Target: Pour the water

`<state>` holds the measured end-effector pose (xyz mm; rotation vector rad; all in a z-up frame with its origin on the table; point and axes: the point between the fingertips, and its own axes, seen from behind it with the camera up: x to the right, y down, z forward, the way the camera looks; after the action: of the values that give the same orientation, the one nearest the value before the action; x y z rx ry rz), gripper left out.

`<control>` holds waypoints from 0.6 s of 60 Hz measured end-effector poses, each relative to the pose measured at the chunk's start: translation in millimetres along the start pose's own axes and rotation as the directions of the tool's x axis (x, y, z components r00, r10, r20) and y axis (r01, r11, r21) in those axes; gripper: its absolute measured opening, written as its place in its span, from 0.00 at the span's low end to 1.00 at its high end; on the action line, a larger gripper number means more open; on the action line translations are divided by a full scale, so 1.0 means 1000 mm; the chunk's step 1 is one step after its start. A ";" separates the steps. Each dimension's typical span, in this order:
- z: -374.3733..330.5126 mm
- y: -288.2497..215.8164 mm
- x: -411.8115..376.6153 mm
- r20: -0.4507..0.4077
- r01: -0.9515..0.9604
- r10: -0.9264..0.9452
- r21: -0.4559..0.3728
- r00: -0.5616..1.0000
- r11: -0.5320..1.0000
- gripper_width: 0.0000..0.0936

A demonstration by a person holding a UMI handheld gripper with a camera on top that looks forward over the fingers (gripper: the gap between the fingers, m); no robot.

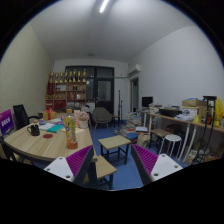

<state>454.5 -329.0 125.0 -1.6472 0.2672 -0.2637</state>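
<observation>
My gripper [112, 166] is open and empty, held high and looking across a room. Its magenta pads [80, 160] stand wide apart, with only floor and small tables far beyond them. A long wooden table [30, 145] stands to the left of the fingers. On it are a tall orange-yellow bottle [70, 134], a dark cup [34, 129] and several small items that I cannot make out. All of them are well out of the fingers' reach.
Two small low tables [113, 143] stand on the blue floor beyond the fingers. White stools [172, 141] and a cluttered desk [185, 118] are to the right. A shelf unit [68, 92] and a dark doorway line the far wall.
</observation>
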 end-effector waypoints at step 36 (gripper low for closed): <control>0.052 -0.019 -0.079 0.153 0.015 -0.026 0.071 0.988 0.997 0.89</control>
<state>397.1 -252.3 138.4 -1.5926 0.1231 -0.1583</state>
